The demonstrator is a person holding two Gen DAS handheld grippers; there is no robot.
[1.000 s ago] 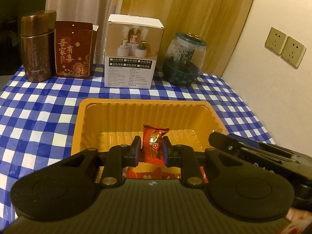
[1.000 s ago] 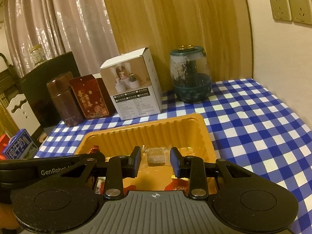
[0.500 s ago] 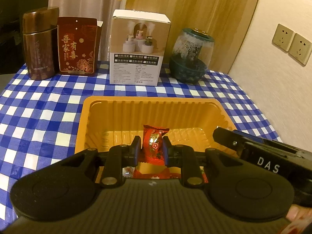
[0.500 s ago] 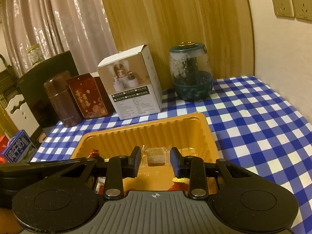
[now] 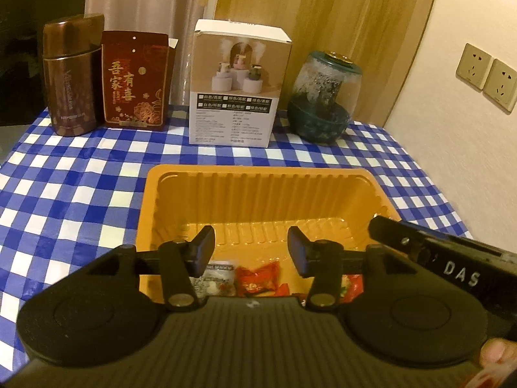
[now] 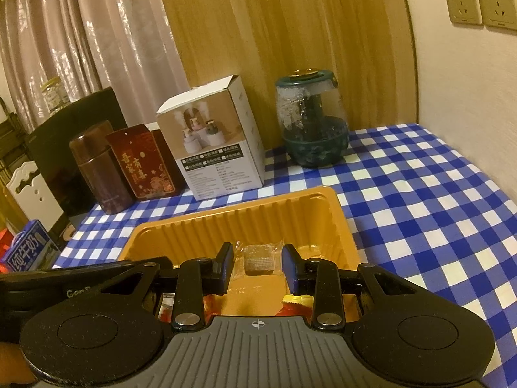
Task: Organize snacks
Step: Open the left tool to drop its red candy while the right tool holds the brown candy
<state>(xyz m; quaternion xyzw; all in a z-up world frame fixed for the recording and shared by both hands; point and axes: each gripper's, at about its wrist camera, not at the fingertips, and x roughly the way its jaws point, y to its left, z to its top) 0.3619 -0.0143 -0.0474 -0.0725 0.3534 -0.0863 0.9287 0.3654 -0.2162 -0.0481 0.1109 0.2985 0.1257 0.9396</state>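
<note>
An orange plastic tray (image 5: 265,181) sits on the blue checked tablecloth; it also shows in the right wrist view (image 6: 342,223). My left gripper (image 5: 251,246) is open and empty above the tray's near end. A red wrapped candy (image 5: 257,278) lies in the tray below it, beside a silver-white wrapper (image 5: 211,279) and other red wrappers (image 5: 350,286). My right gripper (image 6: 257,263) is shut on a clear-wrapped brown snack (image 6: 257,260) and holds it above the tray. The right gripper's body (image 5: 452,258) enters the left wrist view from the right.
At the back stand a brown canister (image 5: 69,74), a red box (image 5: 134,79), a white carton (image 5: 239,84) and a green-based glass jar (image 5: 323,97). A wall with sockets (image 5: 488,77) is on the right. A blue milk carton (image 6: 30,250) stands off the table's left.
My left gripper has opened and let go of the red candy, which now lies in the tray. My right gripper still holds the brown snack over the tray.
</note>
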